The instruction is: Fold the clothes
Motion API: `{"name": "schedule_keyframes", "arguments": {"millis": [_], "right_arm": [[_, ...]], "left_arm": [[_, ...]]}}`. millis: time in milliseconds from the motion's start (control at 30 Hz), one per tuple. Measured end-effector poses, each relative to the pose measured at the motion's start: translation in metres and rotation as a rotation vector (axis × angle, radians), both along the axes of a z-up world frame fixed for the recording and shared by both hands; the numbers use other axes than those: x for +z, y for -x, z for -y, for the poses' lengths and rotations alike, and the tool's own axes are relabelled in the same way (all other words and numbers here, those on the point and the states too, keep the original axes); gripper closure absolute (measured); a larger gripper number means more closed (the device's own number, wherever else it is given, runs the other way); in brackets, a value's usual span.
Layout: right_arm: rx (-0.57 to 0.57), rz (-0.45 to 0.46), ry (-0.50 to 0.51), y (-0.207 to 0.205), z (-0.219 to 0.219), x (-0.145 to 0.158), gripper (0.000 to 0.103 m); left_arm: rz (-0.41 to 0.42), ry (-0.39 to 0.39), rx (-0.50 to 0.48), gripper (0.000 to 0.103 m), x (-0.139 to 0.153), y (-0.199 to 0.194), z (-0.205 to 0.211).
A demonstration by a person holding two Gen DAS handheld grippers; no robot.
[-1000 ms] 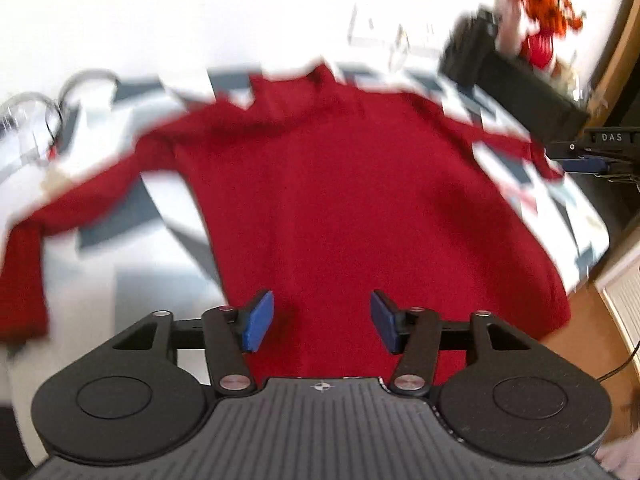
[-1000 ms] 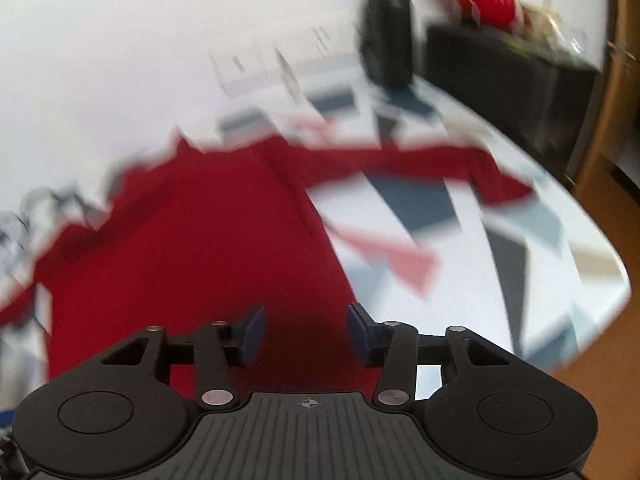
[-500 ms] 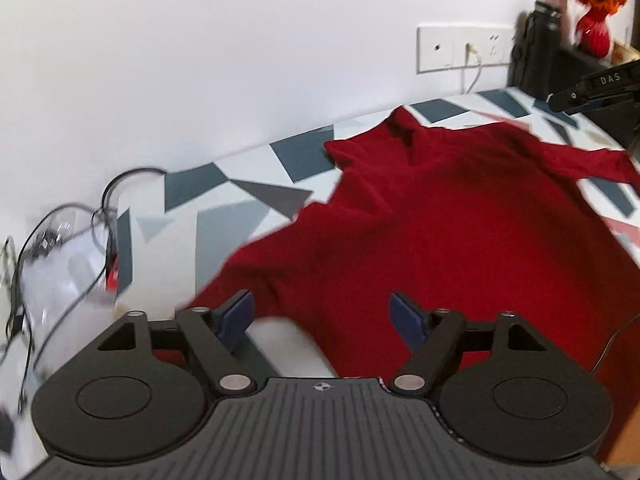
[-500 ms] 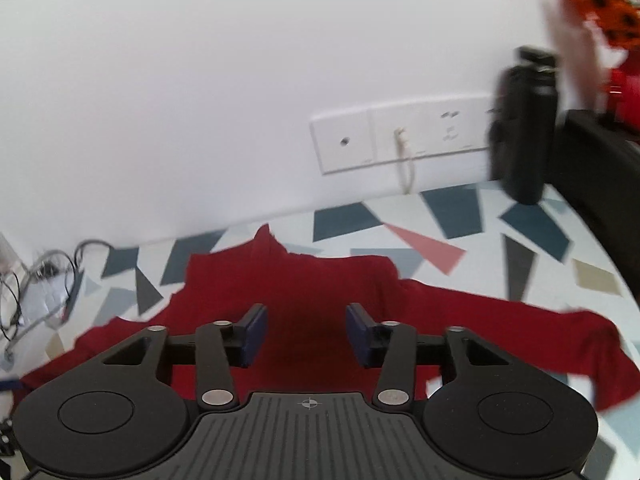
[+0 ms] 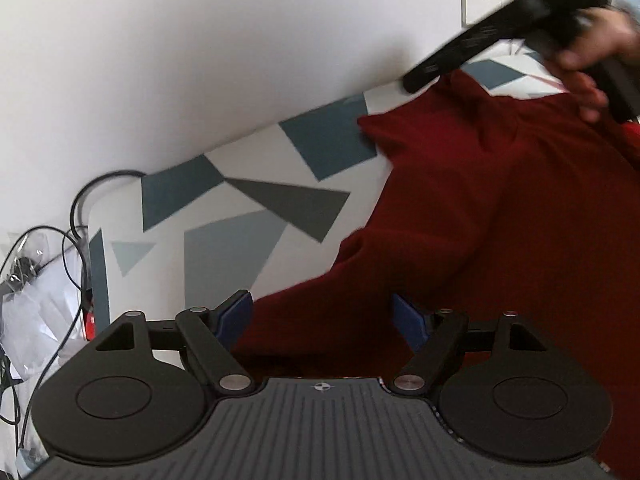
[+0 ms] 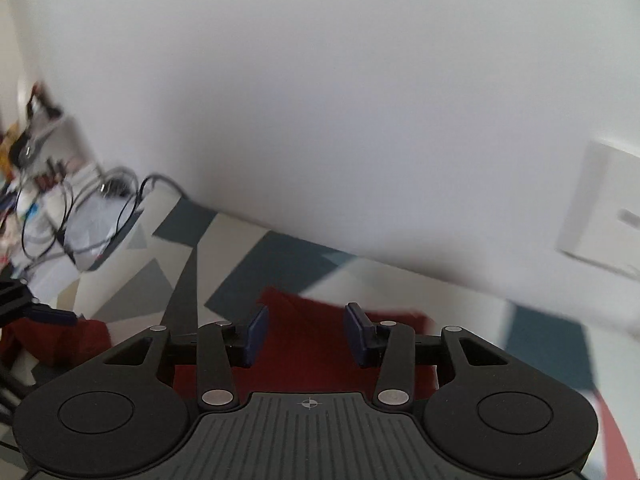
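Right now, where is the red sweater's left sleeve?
In the left wrist view, the sleeve lies on the patterned table and runs down between the open left tool fingers, left of the sweater body.

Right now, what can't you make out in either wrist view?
- Red sweater: the left view's right edge crops it; left gripper body hides the near part.
- Right gripper: its body hides most of the sweater.
- Wall plate: motion-blurred.
- Cables: blurred tangle.
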State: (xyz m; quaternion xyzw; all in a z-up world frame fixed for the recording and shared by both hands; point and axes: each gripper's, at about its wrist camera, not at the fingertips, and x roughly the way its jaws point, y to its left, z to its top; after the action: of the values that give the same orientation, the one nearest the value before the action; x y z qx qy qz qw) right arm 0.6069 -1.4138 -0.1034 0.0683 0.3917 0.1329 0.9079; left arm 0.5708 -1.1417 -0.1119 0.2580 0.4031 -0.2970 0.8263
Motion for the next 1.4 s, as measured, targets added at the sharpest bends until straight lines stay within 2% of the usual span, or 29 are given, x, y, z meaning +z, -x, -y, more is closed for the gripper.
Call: {"name": "schedule_keyframes", "arguments": {"millis": [133, 233, 300, 333, 400, 533, 600, 667, 733, 767, 800, 833, 900, 967, 1033, 1100, 1233, 1300, 1333, 1400], "right_arm": [[0.104, -0.059, 0.055, -0.041, -0.026, -0.020, 0.061], [0.162, -0.083, 0.099, -0.050, -0.042, -0.031, 0.063], [0.195, -0.093, 0.132, -0.053, -0.051, -0.036, 0.085], [0.196, -0.082, 0.164, -0.052, -0.054, -0.036, 0.092], [0.169, -0.073, 0.174, -0.053, -0.052, -0.034, 0.096], [-0.005, 0.019, 0.174, -0.056, -0.035, -0.019, 0.097], [-0.071, 0.020, 0.135, -0.060, -0.026, -0.019, 0.098], [-0.078, 0.004, 0.155, -0.063, -0.028, -0.027, 0.098], [-0.093, -0.014, 0.162, -0.063, -0.030, -0.035, 0.095], [-0.116, -0.019, 0.143, -0.061, -0.027, -0.035, 0.085], [-0.156, -0.002, 0.105, -0.054, -0.019, -0.030, 0.068], [-0.200, 0.019, 0.064, -0.047, -0.010, -0.023, 0.064], [-0.260, 0.058, 0.014, -0.021, 0.018, -0.006, 0.063], [-0.317, 0.096, -0.033, 0.006, 0.048, 0.013, 0.062], [-0.400, 0.067, -0.032, 0.042, 0.078, 0.021, 0.062], [-0.477, 0.022, -0.058, 0.075, 0.102, 0.019, 0.062], [-0.558, -0.055, 0.057, 0.118, 0.115, -0.001, 0.053], [-0.582, -0.088, 0.126, 0.130, 0.114, -0.013, 0.041], [-0.594, -0.104, 0.160, 0.136, 0.114, -0.019, 0.039], [-0.618, -0.136, 0.228, 0.149, 0.113, -0.030, 0.041]], "left_arm": [[0.008, -0.032, -0.037, 0.025, -0.007, -0.001, -0.002], [0.023, -0.025, -0.079, 0.025, -0.010, 0.000, -0.001], [0.028, -0.016, -0.103, 0.027, -0.012, -0.002, 0.000], [0.027, -0.012, -0.113, 0.034, -0.013, -0.003, 0.000], [0.016, -0.014, -0.113, 0.041, -0.016, -0.010, 0.002], [0.032, -0.012, -0.046, 0.041, -0.021, -0.028, -0.001], [0.022, 0.021, 0.025, 0.039, -0.024, -0.043, -0.006], [0.008, 0.053, 0.081, 0.036, -0.026, -0.053, -0.009], [0.018, 0.059, 0.124, 0.032, -0.026, -0.060, -0.010], [0.037, 0.042, 0.135, 0.032, -0.025, -0.061, -0.009], [0.063, 0.012, 0.141, 0.032, -0.024, -0.061, -0.007], [0.086, -0.005, 0.134, 0.032, -0.023, -0.060, -0.006], [0.151, -0.013, 0.128, 0.032, -0.015, -0.055, -0.005], [0.199, 0.029, 0.135, 0.032, -0.003, -0.049, -0.004], [0.194, 0.118, 0.114, 0.029, 0.009, -0.040, 0.000], [0.153, 0.173, 0.067, 0.025, 0.014, -0.033, 0.012], [0.078, 0.162, 0.002, 0.019, 0.005, -0.027, 0.038], [0.045, 0.148, -0.002, 0.019, -0.003, -0.027, 0.047], [0.035, 0.133, 0.002, 0.019, -0.007, -0.026, 0.050], [0.027, 0.101, 0.016, 0.019, -0.015, -0.025, 0.055]]}}
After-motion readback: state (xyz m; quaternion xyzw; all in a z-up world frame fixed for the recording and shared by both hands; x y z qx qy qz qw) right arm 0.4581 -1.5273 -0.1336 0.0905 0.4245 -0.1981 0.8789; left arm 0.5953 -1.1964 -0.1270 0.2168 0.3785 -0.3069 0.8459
